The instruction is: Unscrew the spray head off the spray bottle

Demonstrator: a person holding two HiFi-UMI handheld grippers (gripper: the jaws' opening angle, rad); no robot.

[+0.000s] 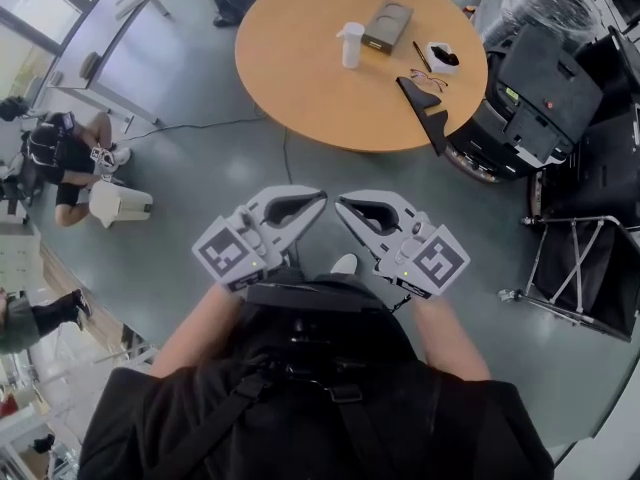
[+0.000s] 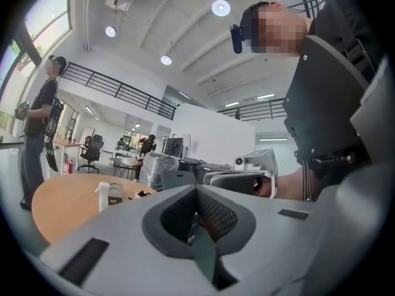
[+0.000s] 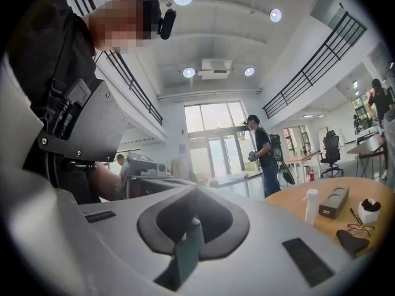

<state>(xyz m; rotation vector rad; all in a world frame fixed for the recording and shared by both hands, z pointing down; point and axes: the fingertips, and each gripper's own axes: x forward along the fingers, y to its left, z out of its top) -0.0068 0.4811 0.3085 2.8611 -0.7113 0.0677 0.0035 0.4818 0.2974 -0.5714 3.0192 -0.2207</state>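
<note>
Head view: approach stage, nothing unscrewed yet. Left gripper (image 1: 318,199) and right gripper (image 1: 341,205) both pressed together, empty, tips near each other. Spray bottle (image 1: 350,45) well ahead of the fingertips on round table (image 1: 300,78), head on. Calls for reaching, opening, gripping body and head. Ahead-right of the fingertips, small white cup (image 1: 437,68) with something dark inside; bottle contents unclear.

On the round wooden surface (image 1: 300,78), a grey-brown box (image 1: 387,25) lies near the far edge, a dark pen (image 1: 421,56), a small white cup (image 1: 442,57) and glasses (image 1: 428,76) sit toward the right edge, and a black pointed cloth (image 1: 425,113) reaches the near-right edge.
</note>
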